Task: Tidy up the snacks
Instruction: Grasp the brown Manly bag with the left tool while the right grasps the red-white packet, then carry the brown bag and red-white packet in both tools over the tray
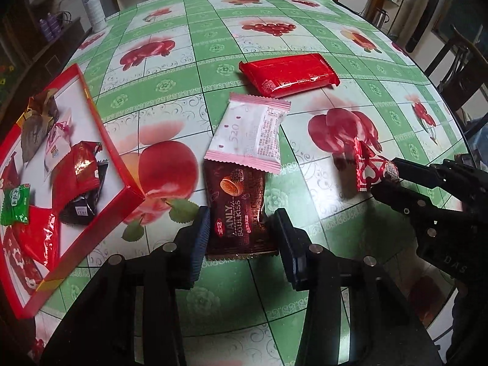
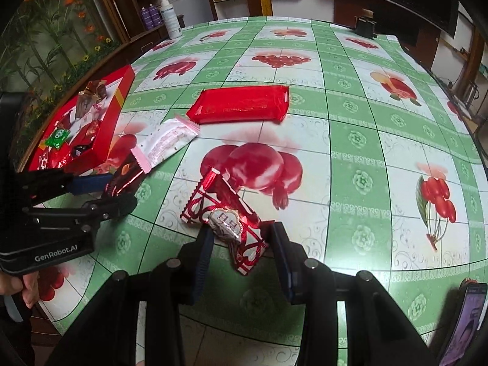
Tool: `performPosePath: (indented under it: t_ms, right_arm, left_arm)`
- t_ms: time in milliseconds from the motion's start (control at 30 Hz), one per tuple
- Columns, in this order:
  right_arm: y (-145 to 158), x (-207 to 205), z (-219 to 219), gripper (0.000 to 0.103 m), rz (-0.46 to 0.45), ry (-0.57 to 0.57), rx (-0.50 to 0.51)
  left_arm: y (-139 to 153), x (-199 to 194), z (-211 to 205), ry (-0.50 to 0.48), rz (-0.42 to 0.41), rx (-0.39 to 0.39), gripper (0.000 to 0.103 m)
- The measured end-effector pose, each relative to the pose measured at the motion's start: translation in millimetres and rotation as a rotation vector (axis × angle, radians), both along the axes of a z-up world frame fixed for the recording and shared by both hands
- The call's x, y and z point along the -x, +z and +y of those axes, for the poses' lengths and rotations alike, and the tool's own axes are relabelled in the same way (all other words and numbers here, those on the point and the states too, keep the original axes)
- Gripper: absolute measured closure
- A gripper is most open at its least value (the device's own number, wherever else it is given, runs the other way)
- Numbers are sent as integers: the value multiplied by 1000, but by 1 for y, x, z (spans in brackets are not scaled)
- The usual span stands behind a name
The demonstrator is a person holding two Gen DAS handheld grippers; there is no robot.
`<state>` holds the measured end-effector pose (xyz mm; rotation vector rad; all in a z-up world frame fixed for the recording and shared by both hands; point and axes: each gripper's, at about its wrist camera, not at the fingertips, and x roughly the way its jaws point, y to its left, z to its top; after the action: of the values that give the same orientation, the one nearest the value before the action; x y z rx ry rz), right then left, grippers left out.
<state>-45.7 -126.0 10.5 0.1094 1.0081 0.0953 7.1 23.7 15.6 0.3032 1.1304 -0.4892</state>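
Both tools are gripping: left tool [image 1: 241,228] is clenching the dark brown almond chocolate packet [image 1: 236,210] by its sides, right tool [image 2: 239,241] is pinching the red heart-patterned candy [image 2: 225,222]. I'm judging both are bound for the red box [image 1: 100,122] at the tabletop's [image 1: 350,61] left edge, already holding snacks. I'm keeping each wrapper level and lifted free of the pink-and-white packet [image 1: 248,134] overlapping the chocolate's far end, so nothing is dragging. Beyond it the long red bar [image 1: 289,74] is lying untouched.

Soft daylight — glare, fisheye-warped dark edges
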Motion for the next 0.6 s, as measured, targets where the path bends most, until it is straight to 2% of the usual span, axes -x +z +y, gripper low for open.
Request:
performPosePath:
  t_ms: [133, 200, 233, 267, 333, 433, 500, 600]
  right_arm:
    - [0, -1, 3, 61, 0, 10, 28]
    - [0, -1, 3, 61, -2, 17, 24]
    - [-1, -1, 3, 61, -4, 22, 23]
    - [-1, -1, 2, 61, -7, 28, 19]
    - [-1, -1, 1, 61, -12, 42, -7]
    - [-1, 0, -2, 61, -18, 44, -32]
    - [-1, 1, -2, 61, -20, 44, -32]
    - [-1, 0, 1, 61, -20, 45, -21]
  left_arm:
    - [0, -1, 0, 0, 5, -2, 60]
    - [-1, -2, -2, -10, 8, 1, 48]
    - [-2, -3, -3, -11, 11, -5, 34]
    - [-4, -4, -5, -8, 12, -23, 26]
    - [-5, -6, -6, -5, 12, -15, 25]
    - [-5, -10, -6, 11, 17, -16, 26]
    - [-4, -11, -6, 16, 10, -16, 33]
    - [-1, -10, -6, 8, 2, -7, 59]
